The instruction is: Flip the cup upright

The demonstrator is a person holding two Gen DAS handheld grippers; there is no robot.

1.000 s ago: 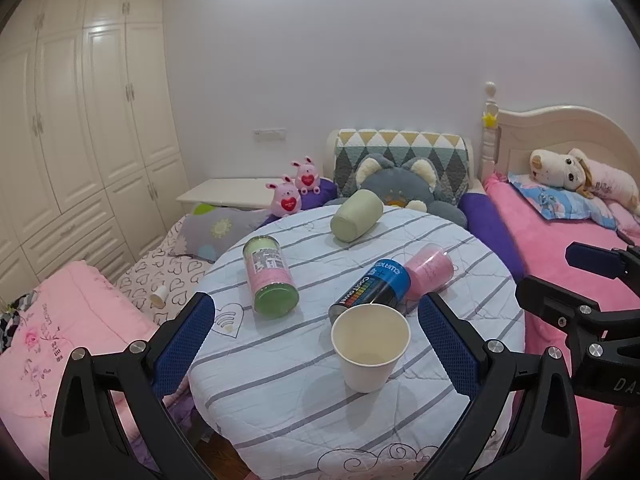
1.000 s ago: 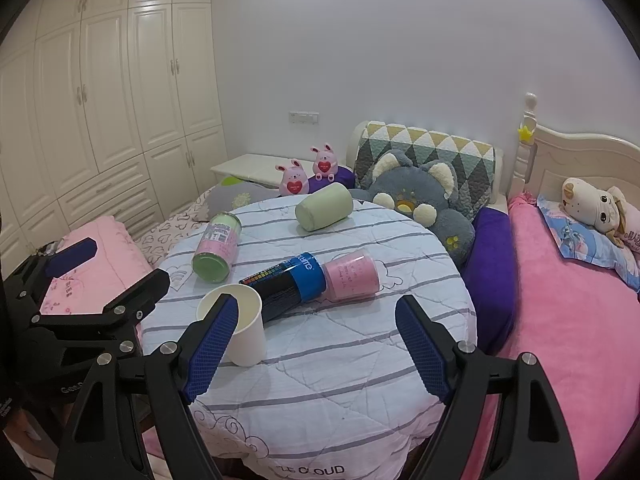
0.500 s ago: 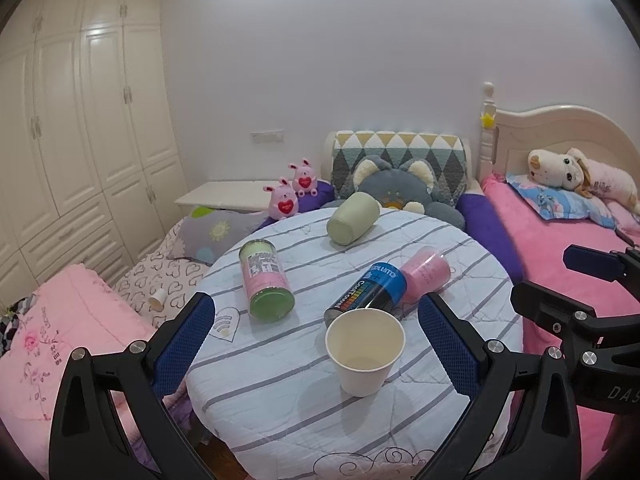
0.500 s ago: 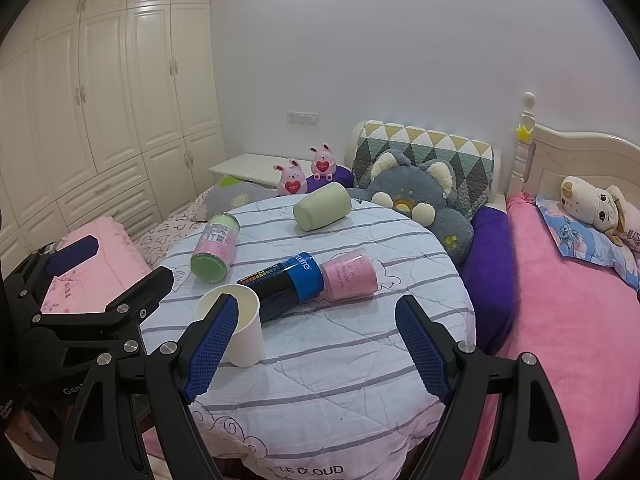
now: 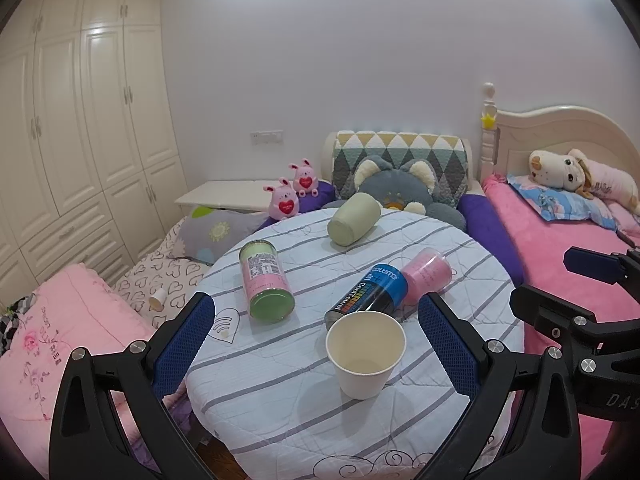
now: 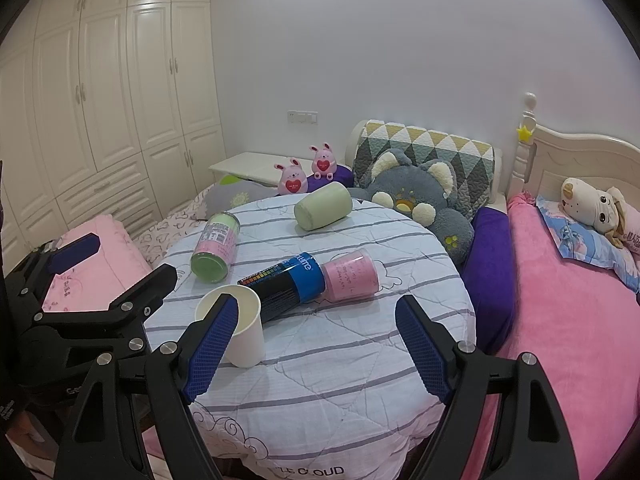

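A white paper cup point(image 5: 365, 356) stands upright, mouth up, near the front of the round striped table point(image 5: 280, 408); it also shows in the right wrist view point(image 6: 245, 330), partly behind my right gripper's left finger. A pale green cup point(image 5: 353, 218) lies on its side at the table's far edge, also in the right wrist view point(image 6: 322, 211). My left gripper point(image 5: 316, 344) is open and empty, its fingers on either side of the paper cup and a little short of it. My right gripper point(image 6: 316, 346) is open and empty over the table's front.
A pink-and-green can point(image 5: 265, 286), a black-and-blue can point(image 5: 366, 296) and a pink tumbler point(image 5: 426, 274) lie on their sides mid-table. A grey plush cat point(image 5: 394, 196) sits behind the table. A pink bed point(image 5: 568, 248) lies right, pink bedding point(image 5: 60, 328) left.
Both grippers have drifted back slightly from the table. The paper cup and the other objects have not moved.
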